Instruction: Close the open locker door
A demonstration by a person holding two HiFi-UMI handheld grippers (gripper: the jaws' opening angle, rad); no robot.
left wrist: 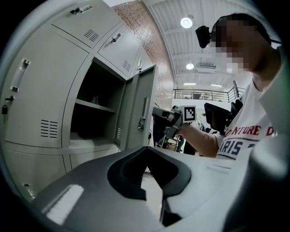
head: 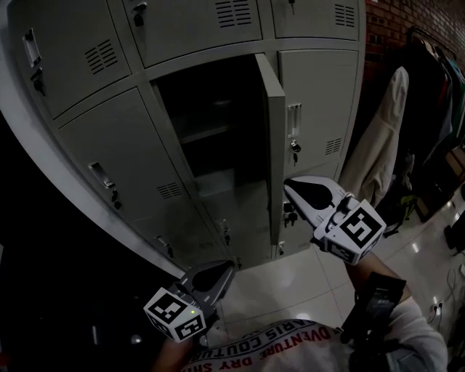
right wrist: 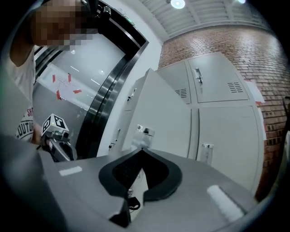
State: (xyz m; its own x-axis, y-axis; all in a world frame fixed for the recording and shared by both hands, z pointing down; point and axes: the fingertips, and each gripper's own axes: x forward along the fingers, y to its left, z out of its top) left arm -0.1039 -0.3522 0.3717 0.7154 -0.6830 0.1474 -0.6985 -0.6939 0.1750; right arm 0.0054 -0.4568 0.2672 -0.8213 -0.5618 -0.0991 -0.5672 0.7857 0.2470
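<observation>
The open locker door [head: 275,138] stands out edge-on from the grey locker bank, with its dark compartment [head: 218,123] and a shelf [left wrist: 93,106] to its left. My right gripper [head: 289,189] is at the door's outer face, just below its handle [right wrist: 145,131], jaws shut and holding nothing. I cannot tell whether its tip touches the door. My left gripper [head: 227,267] hangs low in front of the lockers beneath the open compartment, jaws shut and holding nothing. In the left gripper view the door [left wrist: 140,113] is seen from its inner side, with the right gripper [left wrist: 158,118] behind it.
Closed lockers surround the open one; a key hangs in the lock [head: 296,150] of the locker to the right. Coats on a rack [head: 378,138] and a brick wall [head: 392,22] stand at the right. Glossy floor tiles [head: 290,283] lie below.
</observation>
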